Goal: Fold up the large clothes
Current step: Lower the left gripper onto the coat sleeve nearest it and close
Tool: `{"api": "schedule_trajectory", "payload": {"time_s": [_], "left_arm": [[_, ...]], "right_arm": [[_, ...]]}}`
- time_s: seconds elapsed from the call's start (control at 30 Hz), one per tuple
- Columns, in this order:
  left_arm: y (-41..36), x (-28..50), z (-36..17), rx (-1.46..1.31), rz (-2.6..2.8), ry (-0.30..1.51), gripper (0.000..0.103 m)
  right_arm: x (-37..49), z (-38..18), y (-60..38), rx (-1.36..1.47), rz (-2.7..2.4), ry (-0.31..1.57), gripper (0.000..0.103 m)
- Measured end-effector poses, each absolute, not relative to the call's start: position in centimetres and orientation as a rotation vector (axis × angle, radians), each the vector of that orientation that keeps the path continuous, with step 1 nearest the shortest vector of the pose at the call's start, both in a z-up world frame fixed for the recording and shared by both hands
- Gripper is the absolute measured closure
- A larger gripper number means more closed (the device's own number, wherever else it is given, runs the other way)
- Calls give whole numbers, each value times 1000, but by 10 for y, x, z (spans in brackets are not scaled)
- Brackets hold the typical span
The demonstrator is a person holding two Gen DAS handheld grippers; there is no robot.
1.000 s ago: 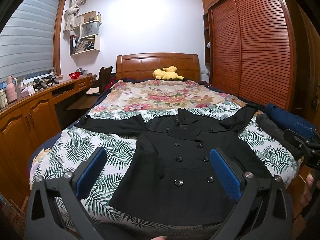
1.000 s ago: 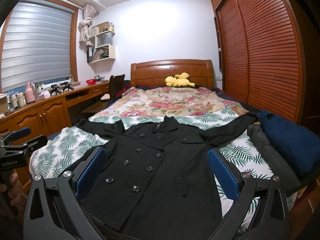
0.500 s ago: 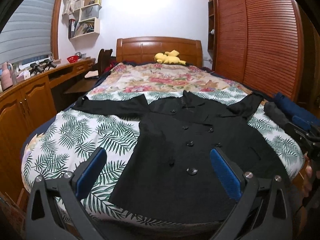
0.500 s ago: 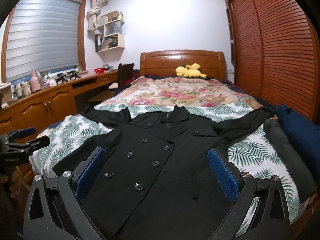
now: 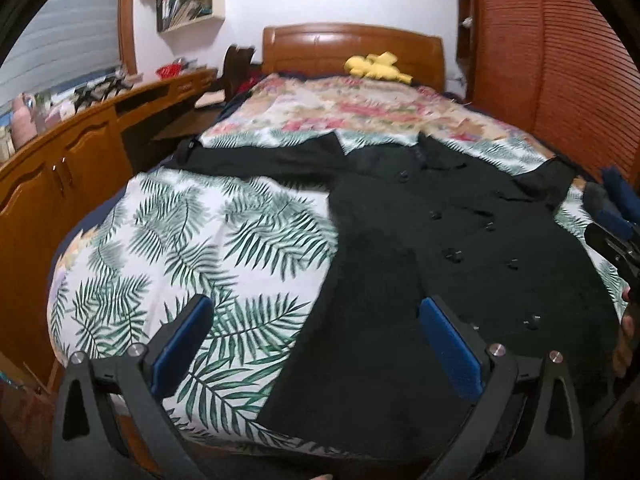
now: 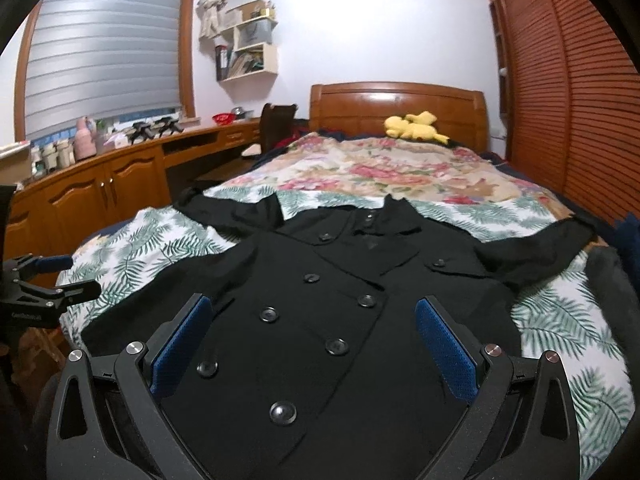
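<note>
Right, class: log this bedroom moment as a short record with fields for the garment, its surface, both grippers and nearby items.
garment: black coat, spread flat, buttons up, sleeves out
surface: bed with palm-leaf cover
left gripper: open, above the coat's left hem edge
right gripper: open, over the coat's front
nearby: yellow plush toy at the headboard
fold: not begun

Both claws nearer coat (image 6: 320, 320); left (image 5: 316, 344) shifted leftward
</note>
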State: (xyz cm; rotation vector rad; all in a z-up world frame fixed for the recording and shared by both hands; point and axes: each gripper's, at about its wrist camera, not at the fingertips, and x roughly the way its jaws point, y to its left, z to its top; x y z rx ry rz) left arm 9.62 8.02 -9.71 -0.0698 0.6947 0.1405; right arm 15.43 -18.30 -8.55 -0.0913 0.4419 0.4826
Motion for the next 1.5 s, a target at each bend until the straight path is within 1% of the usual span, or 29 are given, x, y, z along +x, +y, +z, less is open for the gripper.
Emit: {"api": "schedule_trajectory", "payload": {"time_s": [0.3, 0.47, 0.7, 0.87, 0.9, 1.03, 1.1, 1.27, 1.5], "left_arm": [[118, 128, -126, -79, 150, 766, 0], [141, 158, -129, -60, 137, 792, 0], [185, 226, -127, -112, 46, 777, 0], [209, 280, -131, -134, 34, 757, 1], [213, 287, -133, -141, 38, 757, 5], [233, 326, -142, -165, 73, 755, 11], [243, 344, -147, -181, 93, 763, 16], [280, 392, -160, -278, 148, 791, 19], [314, 437, -178, -430, 215, 836, 28]], "right_arm": [[213, -112, -132, -158, 550, 506, 0], [241, -124, -104, -192, 567, 533, 0], [285, -145, -72, -298, 568, 536, 0], [301, -155, -77, -251, 582, 567, 0], [301, -157, -79, -241, 585, 567, 0], [301, -158, -91, -193, 589, 563, 0], [303, -157, -94, -172, 592, 565, 0], [308, -159, -90, -177, 596, 585, 0], [309, -159, -92, -163, 599, 586, 0]]}}
